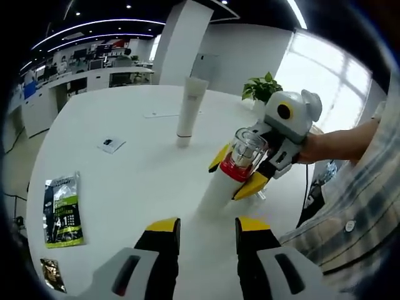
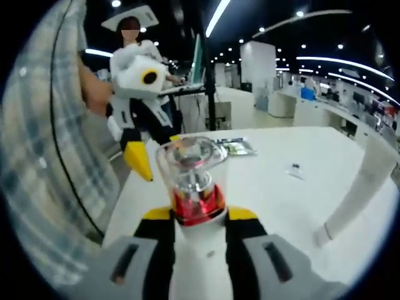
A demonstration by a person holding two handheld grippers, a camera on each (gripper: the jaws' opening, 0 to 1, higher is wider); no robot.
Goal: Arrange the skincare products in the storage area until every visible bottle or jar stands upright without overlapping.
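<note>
Two skincare containers, one pump bottle (image 1: 234,169) and one tube (image 1: 189,109); two sachets (image 1: 62,209).

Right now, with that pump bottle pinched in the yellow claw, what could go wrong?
1. The right gripper holds the pump bottle near its red collar, tilted over the white table; it might slip or tip when set down.
2. The tall white tube stands upright on its narrow cap close by; a careless swing could topple it.

Open-plan office, white pillar (image 1: 181,37), ceiling light strips (image 2: 340,61), bright window (image 1: 325,69), desks (image 1: 81,78)
</note>
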